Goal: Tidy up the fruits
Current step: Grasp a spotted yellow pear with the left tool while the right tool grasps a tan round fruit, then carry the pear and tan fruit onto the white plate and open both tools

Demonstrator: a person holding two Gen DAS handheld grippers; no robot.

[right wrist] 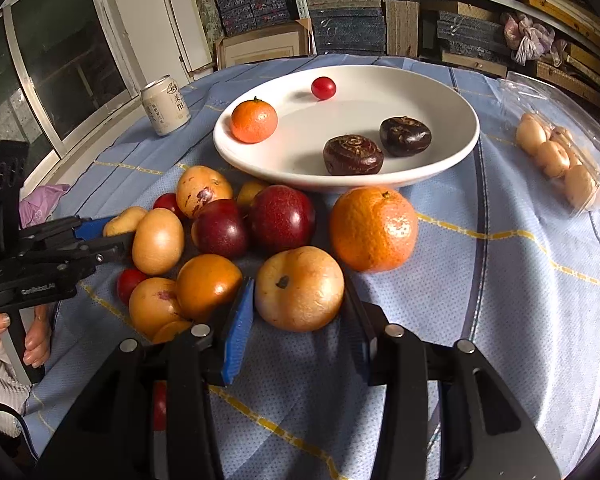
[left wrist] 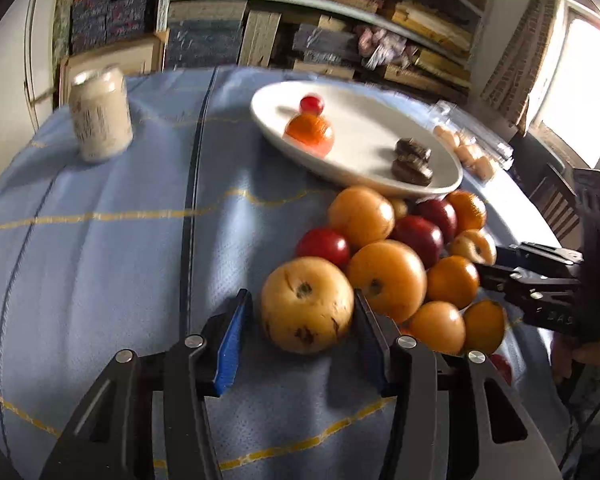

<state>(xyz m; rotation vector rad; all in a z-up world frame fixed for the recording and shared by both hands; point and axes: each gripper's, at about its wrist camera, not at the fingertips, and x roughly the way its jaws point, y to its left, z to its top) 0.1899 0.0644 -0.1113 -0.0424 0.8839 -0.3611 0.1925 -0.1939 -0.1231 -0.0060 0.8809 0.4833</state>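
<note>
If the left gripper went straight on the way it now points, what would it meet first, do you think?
The left gripper would meet the yellow-brown fruit that already sits between its blue pads. Beyond that lie more fruit and the white plate, though depth is hard to judge.

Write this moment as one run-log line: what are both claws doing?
left claw: around spotted yellow fruit, grip unclear | right claw: shut on smooth yellow fruit | white plate: holds mandarin, cherry tomato
</note>
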